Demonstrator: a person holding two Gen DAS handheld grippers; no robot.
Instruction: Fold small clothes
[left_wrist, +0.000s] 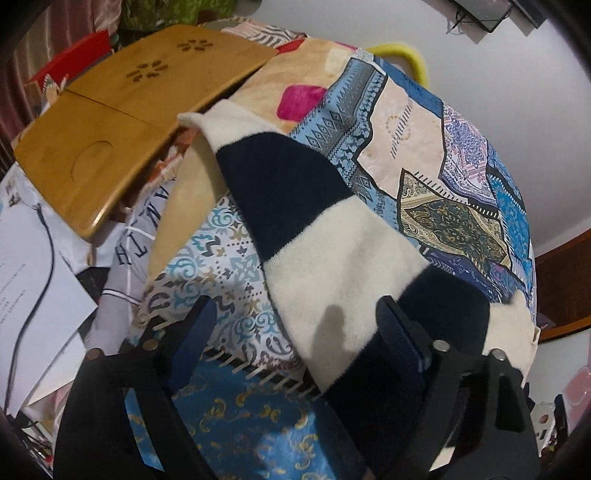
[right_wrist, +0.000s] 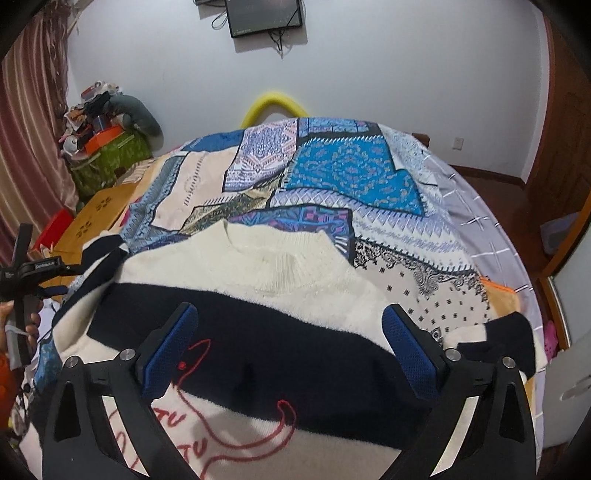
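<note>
A cream and navy striped sweater (right_wrist: 266, 295) lies front up on the patchwork bedspread (right_wrist: 343, 173), collar toward the far wall, hem toward the grippers.

Left side: the left gripper (left_wrist: 299, 332) is open, with the blue pads well apart. The sweater's left sleeve (left_wrist: 295, 206) runs diagonally between them, from its cuff near the bamboo lap tray (left_wrist: 110, 122) down toward the right pad. The sleeve's long axis lies roughly along the gripper's forward direction, angled up and to the left. Whether the right pad touches the fabric cannot be determined. This sleeve is the left gripper's to take.

Centre: the right gripper (right_wrist: 291, 350) is also open and holds nothing. It sits above the navy chest band (right_wrist: 277, 339), with the red stitched motif (right_wrist: 207, 435) just below its left pad. The body's long axis runs straight ahead of this gripper.

Right side: the other sleeve (right_wrist: 509, 336) lies just outside the right pad, at the bed edge. The right gripper is judged the nearer one for that sleeve.
</note>
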